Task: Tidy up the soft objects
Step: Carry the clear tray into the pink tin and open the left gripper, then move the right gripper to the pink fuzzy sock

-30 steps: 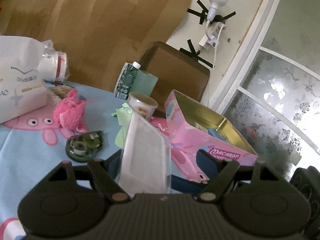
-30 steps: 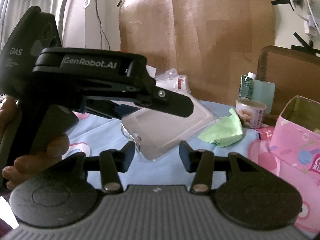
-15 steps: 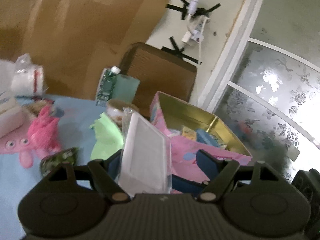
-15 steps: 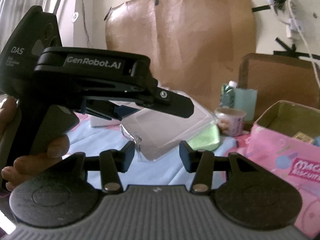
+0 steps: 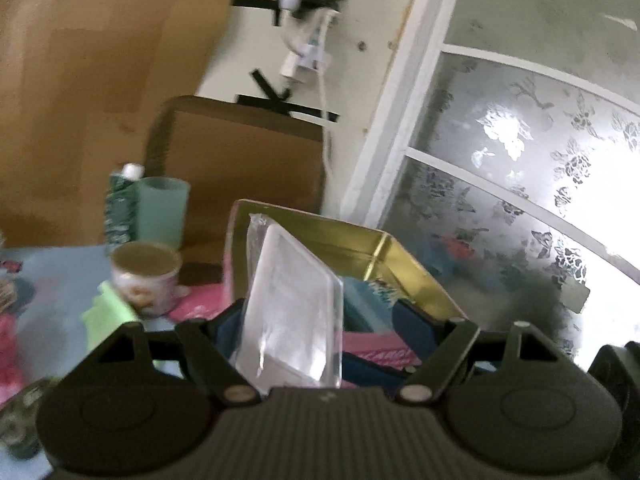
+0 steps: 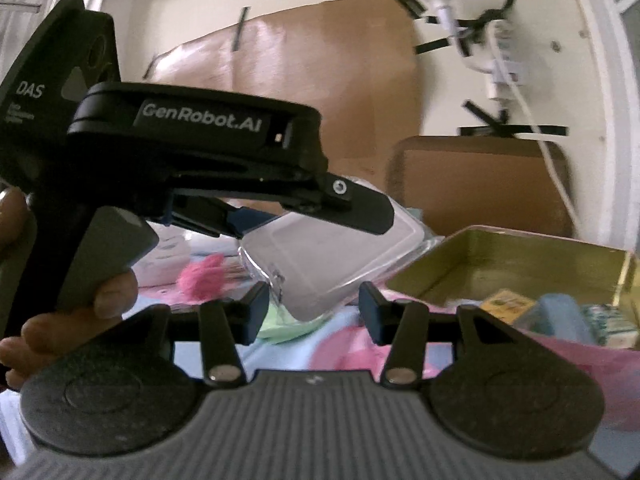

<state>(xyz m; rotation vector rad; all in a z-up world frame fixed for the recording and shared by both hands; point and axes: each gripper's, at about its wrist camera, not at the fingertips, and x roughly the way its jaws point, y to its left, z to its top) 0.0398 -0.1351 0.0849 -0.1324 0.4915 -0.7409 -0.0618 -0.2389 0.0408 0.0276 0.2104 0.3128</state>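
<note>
The left gripper (image 5: 316,322) holds one clear, flat plastic pouch (image 5: 292,312), its two dark-blue pads pressed against the pouch's edges so the pouch stands on edge between them, tilted a little. In the right wrist view the same left gripper (image 6: 316,220) comes in from the left, carried by a person's hand (image 6: 60,320), and the pouch (image 6: 332,264) hangs in the air just beside the rim of one open rectangular tin, gold inside and pink outside (image 6: 520,256).

The right gripper (image 6: 314,312) has its two jaws apart with nothing between them; the pouch is beyond its fingertips, not touching them.

Inside the tin lie several small items, among them one light-blue block (image 6: 560,316) and one yellow packet (image 6: 506,302). On the light-blue cartoon-print tablecloth (image 5: 52,280) sit one pink fluffy plush toy (image 6: 202,276), one pale green cloth (image 5: 108,316), one small round printed tub (image 5: 146,276), one teal cup (image 5: 162,212) and one green patterned carton with a white cap (image 5: 120,208), the carton touching the cup.
</note>
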